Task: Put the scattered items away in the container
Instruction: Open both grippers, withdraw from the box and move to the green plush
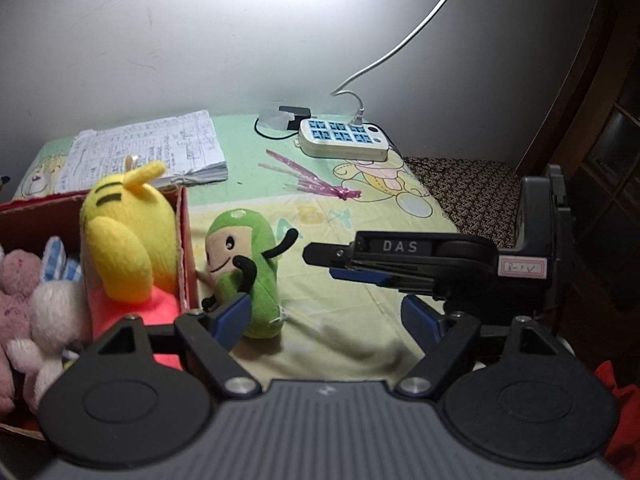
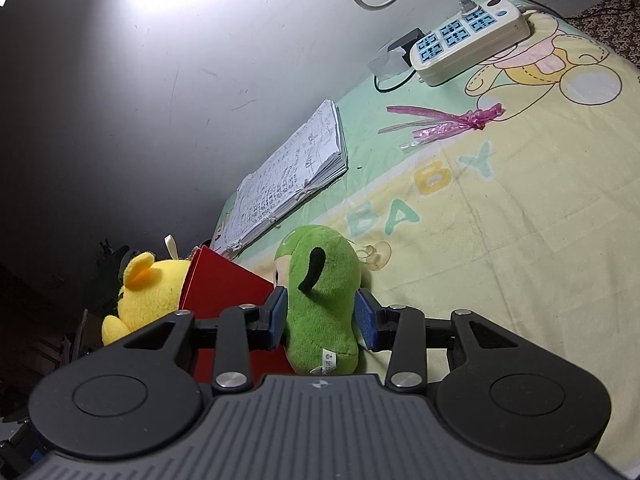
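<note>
Two claws up: your right gripper [image 2: 322, 318] brackets green plush [image 2: 322, 304], pads not clearly squeezing, can't tell grip. Plush stands just beside red box [image 1: 185, 248]. Your left gripper [image 1: 326, 320] gapes wide.

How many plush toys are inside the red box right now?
3 visible: a yellow plush standing at the red cardboard box's right wall, a white bunny plush and a pink plush at left. Others may lie underneath. The green plush stands outside.
</note>
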A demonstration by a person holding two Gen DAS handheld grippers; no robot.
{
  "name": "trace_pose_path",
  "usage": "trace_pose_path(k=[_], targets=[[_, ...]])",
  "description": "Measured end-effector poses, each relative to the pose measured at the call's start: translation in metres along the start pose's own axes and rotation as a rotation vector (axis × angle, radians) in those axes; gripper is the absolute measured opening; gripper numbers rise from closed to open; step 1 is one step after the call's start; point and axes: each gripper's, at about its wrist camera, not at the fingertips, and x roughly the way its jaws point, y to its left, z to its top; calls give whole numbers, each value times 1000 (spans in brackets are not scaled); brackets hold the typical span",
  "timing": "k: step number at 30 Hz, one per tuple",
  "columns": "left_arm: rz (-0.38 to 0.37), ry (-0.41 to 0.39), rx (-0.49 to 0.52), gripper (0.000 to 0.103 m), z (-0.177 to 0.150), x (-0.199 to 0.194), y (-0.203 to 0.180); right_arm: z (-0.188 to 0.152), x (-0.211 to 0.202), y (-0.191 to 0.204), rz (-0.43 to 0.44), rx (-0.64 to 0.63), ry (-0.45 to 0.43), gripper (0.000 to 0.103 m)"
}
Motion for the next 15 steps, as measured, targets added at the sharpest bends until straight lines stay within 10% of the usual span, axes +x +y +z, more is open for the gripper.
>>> trace_pose_path(k=[8, 15], targets=[[35, 20, -36, 91, -2, 3, 4, 1, 33, 4, 43, 39, 1, 37], [38, 25, -38, 92, -1, 5, 0, 3, 36, -2, 37, 54, 11, 8]])
